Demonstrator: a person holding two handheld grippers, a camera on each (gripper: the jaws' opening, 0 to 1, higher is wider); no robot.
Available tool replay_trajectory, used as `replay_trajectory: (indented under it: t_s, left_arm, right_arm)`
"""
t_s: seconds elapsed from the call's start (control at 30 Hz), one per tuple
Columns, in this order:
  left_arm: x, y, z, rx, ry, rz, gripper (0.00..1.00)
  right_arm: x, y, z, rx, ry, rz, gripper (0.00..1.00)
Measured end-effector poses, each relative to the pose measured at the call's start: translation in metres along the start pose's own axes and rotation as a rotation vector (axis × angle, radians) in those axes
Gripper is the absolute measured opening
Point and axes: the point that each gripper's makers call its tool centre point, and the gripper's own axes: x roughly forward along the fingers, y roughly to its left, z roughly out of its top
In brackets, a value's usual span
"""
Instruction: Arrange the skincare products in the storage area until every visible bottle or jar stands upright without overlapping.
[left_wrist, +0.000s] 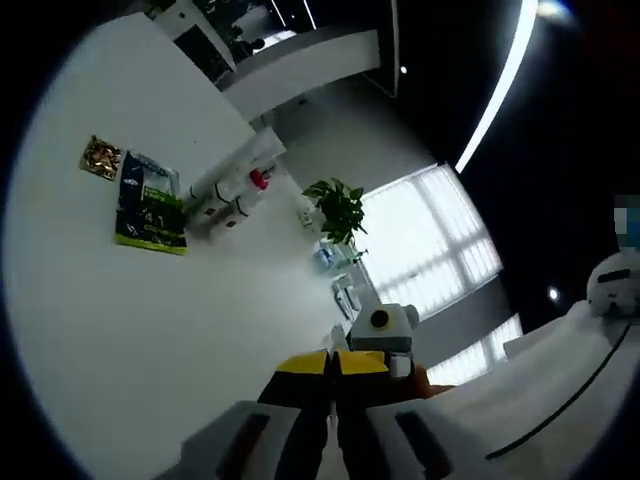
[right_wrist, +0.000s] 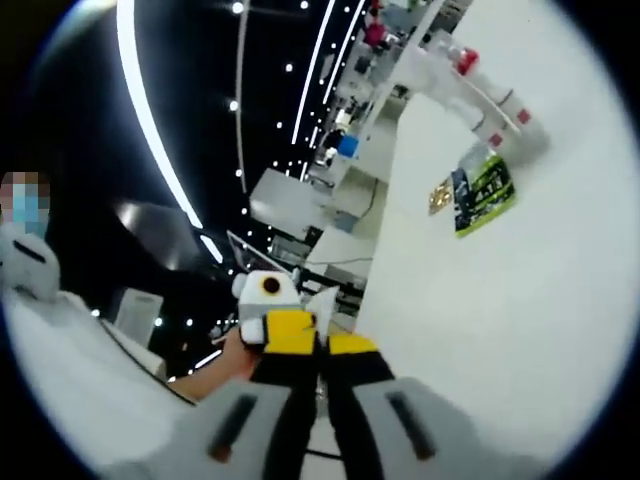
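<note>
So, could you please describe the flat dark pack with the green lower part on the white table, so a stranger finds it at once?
On the large white table, look beside the row of white bottles lying on their sides. There lies the flat dark-blue-and-green pack. Unlike the small crinkly gold packet next to it, it is rectangular, with a bright green lower band.

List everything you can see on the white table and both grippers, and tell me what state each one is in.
Left gripper: jaws shut, nothing held, raised off the table.
Right gripper: jaws shut, nothing held.
White bottles: lying on their sides, crowded together.
Green packet: lying flat beside the bottles.
Gold wrapper: crumpled, lying next to the packet.
White table: bare near the grippers.
</note>
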Motion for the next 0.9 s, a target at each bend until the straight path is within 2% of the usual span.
replay_trajectory:
  t_s: [0.07, 0.1, 0.17, 0.2, 0.23, 0.27, 0.33, 0.37, 0.4, 0.53, 0.6, 0.77, 0.83, 0.87, 0.9]
  left_arm:
    - [0.0, 0.0, -0.002, -0.012, 0.018, 0.0, 0.0]
    - [0.0, 0.002, -0.004, -0.01, 0.031, 0.008, 0.0]
    - [0.0, 0.003, -0.005, -0.013, 0.033, 0.009, 0.0]
    - [-0.001, 0.004, -0.006, -0.017, 0.041, 0.016, 0.0]
    - [0.0, 0.004, -0.005, -0.015, 0.037, 0.012, 0.0]
    - [-0.002, 0.007, -0.006, -0.018, 0.039, 0.022, 0.01]
    - [-0.004, 0.012, -0.002, -0.025, 0.015, 0.039, 0.03]
    - [-0.005, 0.015, 0.006, -0.063, -0.041, 0.038, 0.03]
    - [-0.006, 0.013, 0.007, -0.077, -0.049, 0.021, 0.03]
    - [-0.008, 0.014, 0.006, -0.045, -0.051, 0.035, 0.01]
    - [-0.009, 0.016, 0.005, -0.005, -0.044, 0.059, 0.01]
    - [-0.006, 0.015, 0.006, -0.001, -0.052, 0.06, 0.02]
    - [-0.004, 0.015, 0.008, -0.04, -0.067, 0.045, 0.04]
    - [-0.003, 0.012, 0.004, -0.109, -0.053, 0.011, 0.07]
    - [-0.003, 0.011, 0.0, -0.138, -0.032, -0.004, 0.08]
  right_arm:
    - [-0.002, -0.004, 0.008, -0.04, -0.046, -0.031, 0.13]
    - [-0.004, -0.002, 0.011, -0.015, -0.057, -0.017, 0.12]
    - [-0.005, -0.001, 0.011, 0.0, -0.047, 0.001, 0.01]
    - [-0.005, 0.004, 0.01, 0.003, -0.042, 0.036, 0.0]
    - [-0.005, -0.002, 0.009, 0.004, -0.04, 0.003, 0.0]
    - [-0.004, -0.001, 0.007, -0.005, -0.035, 0.004, 0.0]
    - [-0.003, -0.001, 0.006, 0.008, -0.029, 0.011, 0.0]
    - [-0.003, -0.001, 0.005, 0.009, -0.026, 0.007, 0.0]
    - [-0.003, -0.001, 0.006, 0.009, -0.025, 0.006, 0.0]
    - [-0.002, -0.001, 0.004, 0.018, -0.016, 0.011, 0.0]
    - [-0.001, -0.002, 0.002, 0.018, -0.009, 0.005, 0.0]
    - [-0.003, -0.006, 0.003, 0.062, -0.023, 0.007, 0.0]
    - [-0.005, -0.004, 0.006, 0.089, -0.042, 0.021, 0.0]
    - [-0.005, -0.002, 0.01, 0.109, -0.066, 0.041, 0.0]
    - [-0.006, -0.001, 0.014, 0.121, -0.09, 0.051, 0.0]
